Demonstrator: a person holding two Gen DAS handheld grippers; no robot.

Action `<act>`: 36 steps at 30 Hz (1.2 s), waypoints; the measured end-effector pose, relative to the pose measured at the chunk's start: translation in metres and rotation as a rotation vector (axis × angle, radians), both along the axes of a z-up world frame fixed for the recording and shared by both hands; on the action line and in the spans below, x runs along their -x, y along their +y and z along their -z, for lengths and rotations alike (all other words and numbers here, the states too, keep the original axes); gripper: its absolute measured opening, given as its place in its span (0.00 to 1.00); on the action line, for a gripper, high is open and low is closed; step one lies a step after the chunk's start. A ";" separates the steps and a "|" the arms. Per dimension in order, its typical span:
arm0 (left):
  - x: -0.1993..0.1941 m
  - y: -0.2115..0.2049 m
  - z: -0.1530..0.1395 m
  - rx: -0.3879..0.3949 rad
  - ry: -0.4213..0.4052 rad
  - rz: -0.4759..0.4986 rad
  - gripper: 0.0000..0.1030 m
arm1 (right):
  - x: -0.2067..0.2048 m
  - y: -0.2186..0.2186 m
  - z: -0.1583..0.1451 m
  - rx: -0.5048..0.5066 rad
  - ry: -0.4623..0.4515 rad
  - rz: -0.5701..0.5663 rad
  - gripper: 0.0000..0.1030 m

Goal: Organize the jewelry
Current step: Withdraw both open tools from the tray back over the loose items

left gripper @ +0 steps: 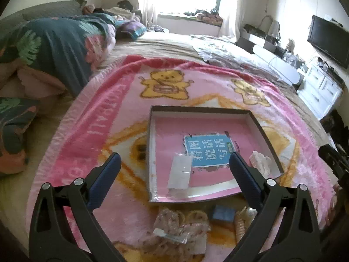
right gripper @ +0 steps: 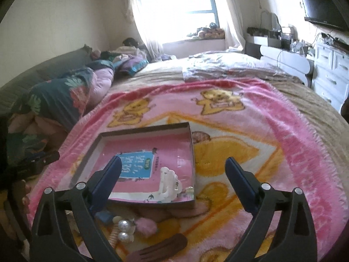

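on the bed's pink blanket (left gripper: 196, 87) a shallow box (left gripper: 264, 131) holds a white hair claw (right gripper: 169, 183), a clear packet (left gripper: 180, 171) and a blue chinese-lettered label (left gripper: 207, 150); left gripper (left gripper: 174, 162) and right gripper (right gripper: 172, 167) both gape wide, empty

Daylight blows out the window (right gripper: 174, 6); fisheye edges bend and darken, with soft detail throughout.
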State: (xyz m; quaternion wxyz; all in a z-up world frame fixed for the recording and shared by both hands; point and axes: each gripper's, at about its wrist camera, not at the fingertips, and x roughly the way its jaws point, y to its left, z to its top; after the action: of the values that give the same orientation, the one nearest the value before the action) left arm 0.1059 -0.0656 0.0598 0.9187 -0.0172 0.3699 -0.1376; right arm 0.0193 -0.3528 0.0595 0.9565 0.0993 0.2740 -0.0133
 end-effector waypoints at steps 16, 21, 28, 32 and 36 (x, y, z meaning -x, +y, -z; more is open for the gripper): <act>0.060 0.043 -0.020 0.009 -0.039 -0.027 0.91 | 0.069 0.031 -0.022 0.026 -0.052 -0.056 0.92; 0.078 0.042 -0.018 -0.003 -0.037 -0.002 0.91 | 0.080 0.041 -0.014 0.038 -0.026 -0.078 0.92; 0.096 0.034 -0.008 -0.049 -0.032 0.031 0.91 | 0.091 0.052 0.002 0.060 0.017 -0.112 0.92; 0.104 0.027 0.002 -0.070 -0.019 0.060 0.91 | 0.094 0.057 0.010 0.061 0.044 -0.135 0.92; 0.111 0.021 0.011 -0.095 -0.007 0.081 0.91 | 0.098 0.065 0.017 0.078 0.064 -0.155 0.92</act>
State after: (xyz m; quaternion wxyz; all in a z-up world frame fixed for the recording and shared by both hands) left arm -0.0054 -0.0442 0.0490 0.9135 0.0420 0.3731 -0.1569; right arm -0.0784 -0.2880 0.0422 0.9485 0.0403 0.3106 0.0468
